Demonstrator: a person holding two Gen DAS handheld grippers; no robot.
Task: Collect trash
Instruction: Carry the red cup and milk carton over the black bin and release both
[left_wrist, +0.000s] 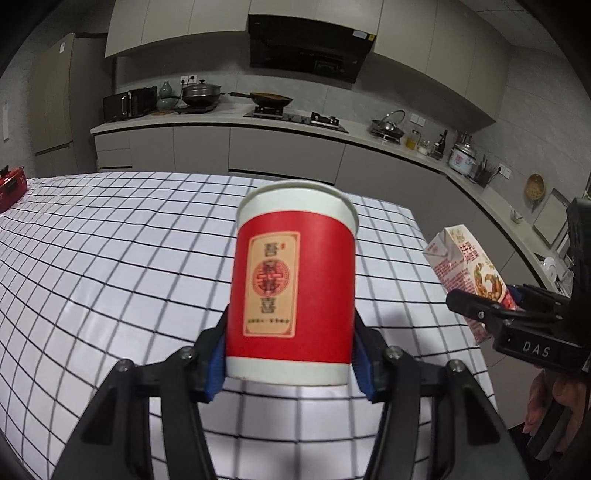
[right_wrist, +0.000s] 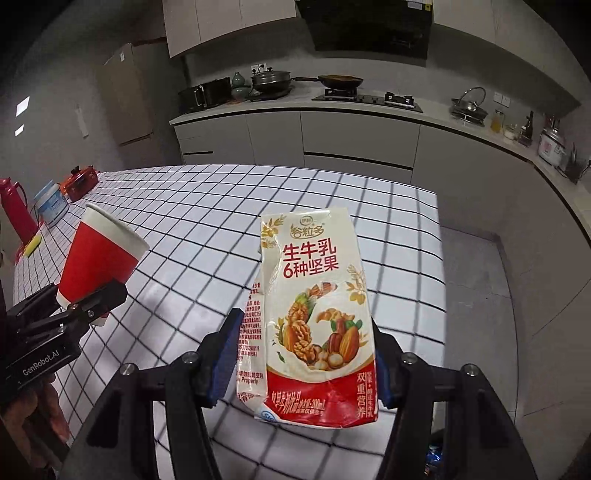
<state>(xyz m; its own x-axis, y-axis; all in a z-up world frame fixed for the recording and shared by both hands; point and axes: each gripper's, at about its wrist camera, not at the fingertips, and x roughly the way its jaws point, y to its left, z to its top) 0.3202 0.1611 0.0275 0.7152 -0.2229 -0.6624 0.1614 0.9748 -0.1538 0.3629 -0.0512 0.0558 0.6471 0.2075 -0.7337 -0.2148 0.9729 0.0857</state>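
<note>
My left gripper (left_wrist: 290, 354) is shut on a red and white paper cup (left_wrist: 295, 280), held upright above the checked tablecloth (left_wrist: 110, 266). The cup also shows at the left of the right wrist view (right_wrist: 99, 254), with the left gripper (right_wrist: 74, 312) under it. My right gripper (right_wrist: 306, 362) is shut on a crumpled white and red milk carton (right_wrist: 317, 317) with nuts printed on it, held above the table's right part. The carton (left_wrist: 465, 273) and right gripper (left_wrist: 491, 314) show at the right of the left wrist view.
A red thermos (right_wrist: 14, 206), a white tub (right_wrist: 51, 203), a red box (right_wrist: 79, 181) and a yellow sponge (right_wrist: 33, 245) sit along the table's far left edge. The kitchen counter (left_wrist: 229, 123) with pots runs behind. Grey floor (right_wrist: 476, 280) lies right of the table.
</note>
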